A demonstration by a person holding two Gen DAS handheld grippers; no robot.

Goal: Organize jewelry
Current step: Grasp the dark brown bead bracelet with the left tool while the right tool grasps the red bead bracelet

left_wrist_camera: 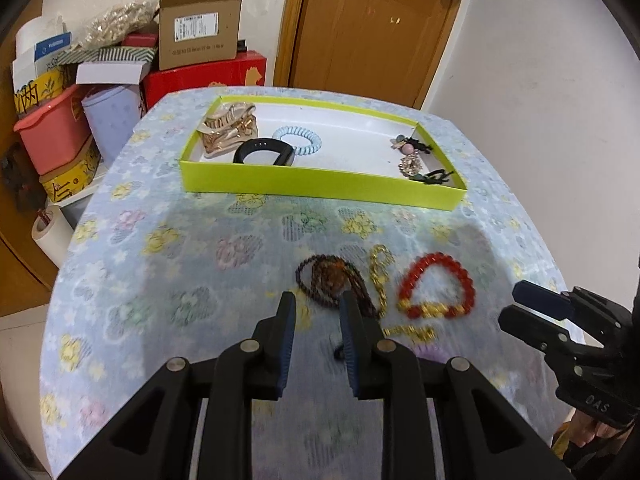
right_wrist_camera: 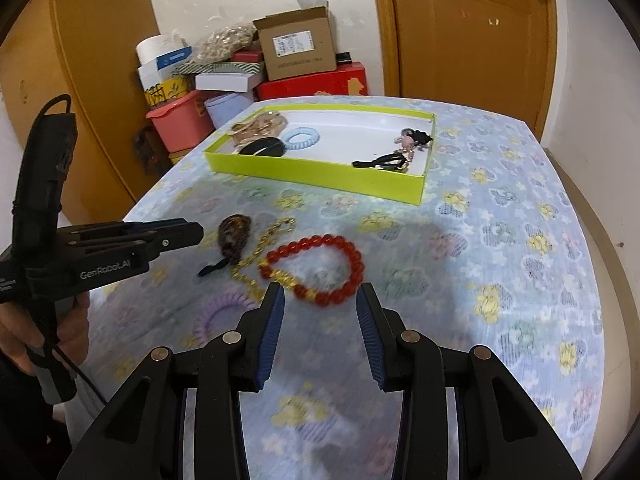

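Both grippers hang over the loose jewelry at the near edge of the desk [left_wrist_camera: 168, 208], neither holding anything. Left gripper [left_wrist_camera: 318, 300] has its jaws narrowly parted, tips just short of the dark bead string [left_wrist_camera: 328, 280]; right gripper [right_wrist_camera: 320, 294] stands wider, its jaws framing the near side of the red bracelet [right_wrist_camera: 320, 268]. Between those two pieces lies a gold chain [right_wrist_camera: 260, 252], and a lilac hair tie [right_wrist_camera: 224, 312] sits nearer still, though blur makes it hard to say whether the chain overlaps the bracelet. Well beyond waits the green tray [left_wrist_camera: 320, 190], already holding a black band [left_wrist_camera: 264, 152], a blue hair tie [left_wrist_camera: 298, 140], a gold clip [left_wrist_camera: 228, 132] and small pieces [left_wrist_camera: 416, 156] at its right end.

To pick cleanly, the right gripper should probably come down over one run of red beads only, away from the chain, and close gently so the strand does not roll out; the left should take the bead string at a bunched part.
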